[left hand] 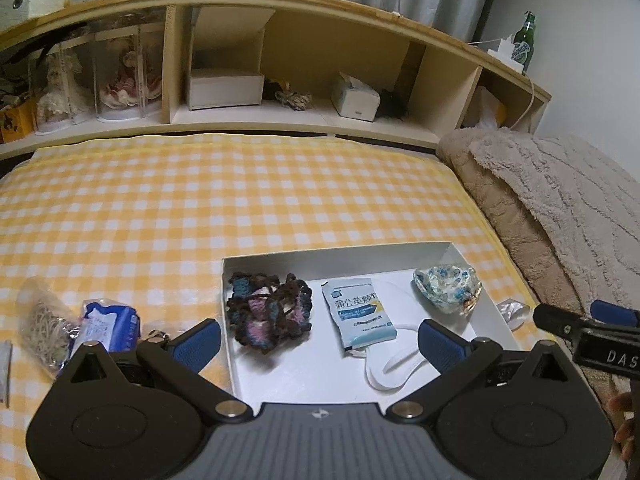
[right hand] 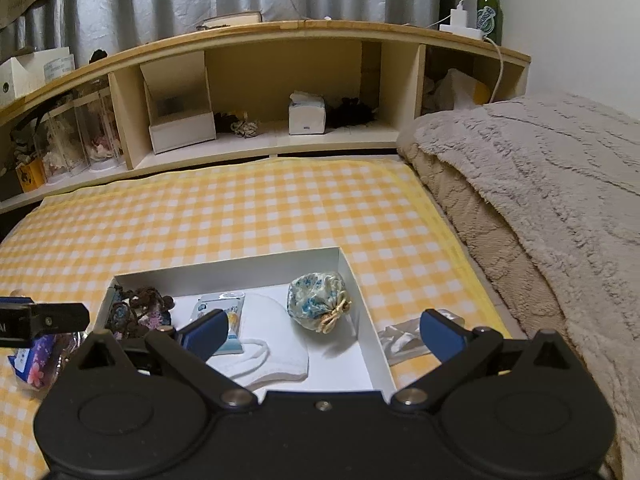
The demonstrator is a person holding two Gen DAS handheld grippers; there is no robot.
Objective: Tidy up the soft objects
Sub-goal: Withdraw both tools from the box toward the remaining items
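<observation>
**Two grippers poised over a half-filled box on a gingham bed**

A shallow white box lies on a yellow-checked bedsheet, its near edge cut off behind the gripper bodies in both views. Inside it, from 9 to 3 o'clock in the left wrist view, lie a dark crocheted piece in blue and pink, a white-and-blue sachet printed with Chinese characters, and a floral drawstring pouch against the right wall. A white mask lies flat under the sachet, partly covered by it and by a gripper finger.

The left gripper hangs over the box with its blue-padded fingers wide apart, nothing between them. The right gripper is likewise spread and empty, one finger over the box, the other outside its right wall.

Outside the box at 9 o'clock, in the left wrist view, sit a clear bag of pale stringy material and a blue-and-white packet, both partly hidden by the gripper body; what the bag holds is hard to make out. A crumpled silvery wrapper lies just beside the box's right wall, half hidden by a finger.

A beige fleece blanket is heaped at 3 o'clock. At 12 o'clock a wooden headboard shelf carries boxes, a tissue pack and a green bottle; the items in its darker cubbies are blurred
</observation>
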